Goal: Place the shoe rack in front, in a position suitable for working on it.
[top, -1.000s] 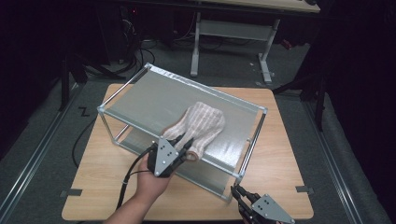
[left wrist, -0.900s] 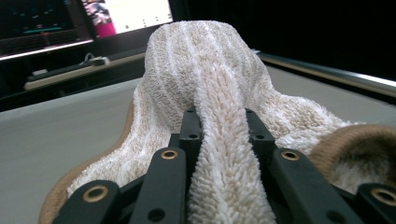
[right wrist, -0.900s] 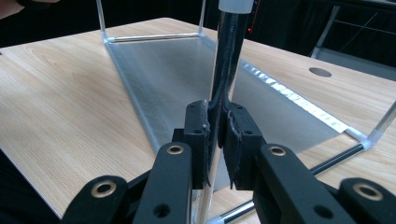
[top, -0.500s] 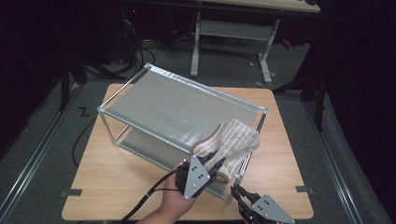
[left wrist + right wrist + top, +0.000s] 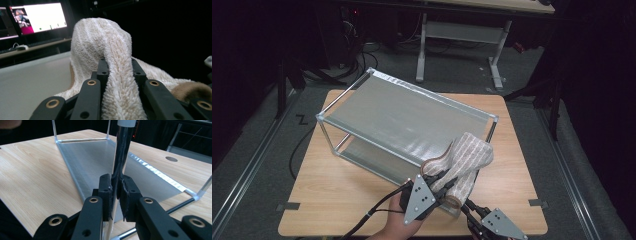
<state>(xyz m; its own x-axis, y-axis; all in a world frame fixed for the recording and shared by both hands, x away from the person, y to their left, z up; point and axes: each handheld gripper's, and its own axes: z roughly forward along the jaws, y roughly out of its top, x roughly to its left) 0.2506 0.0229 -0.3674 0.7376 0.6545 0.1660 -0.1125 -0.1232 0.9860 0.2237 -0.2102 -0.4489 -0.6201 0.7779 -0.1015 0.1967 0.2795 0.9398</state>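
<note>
A beige striped towel [image 5: 468,156] droops over the near right corner of a two-shelf metal rack [image 5: 407,112]. My left gripper [image 5: 446,181] is shut on the towel's near edge, and its jaws have just closed a little more on the cloth. In the left gripper view the towel [image 5: 100,37] bulges up between the black jaws of the left gripper [image 5: 117,68] above the grey top shelf [image 5: 27,82]. My right gripper [image 5: 469,209] sits low at the table's front edge. In the right gripper view the right gripper [image 5: 116,187] is shut on the rack's upright corner post [image 5: 123,147].
The rack stands askew on a wooden table [image 5: 337,200], with bare wood to its left and right. The lower shelf [image 5: 95,160] stretches away past the post. A second table [image 5: 462,30] stands behind, and cables lie on the floor [image 5: 357,55]. Lit monitors [image 5: 37,17] glow beyond the shelf.
My left gripper has dragged the towel from the middle of the top shelf rightward to its near right corner, where it now hangs over the edge. The right gripper has stayed put.
</note>
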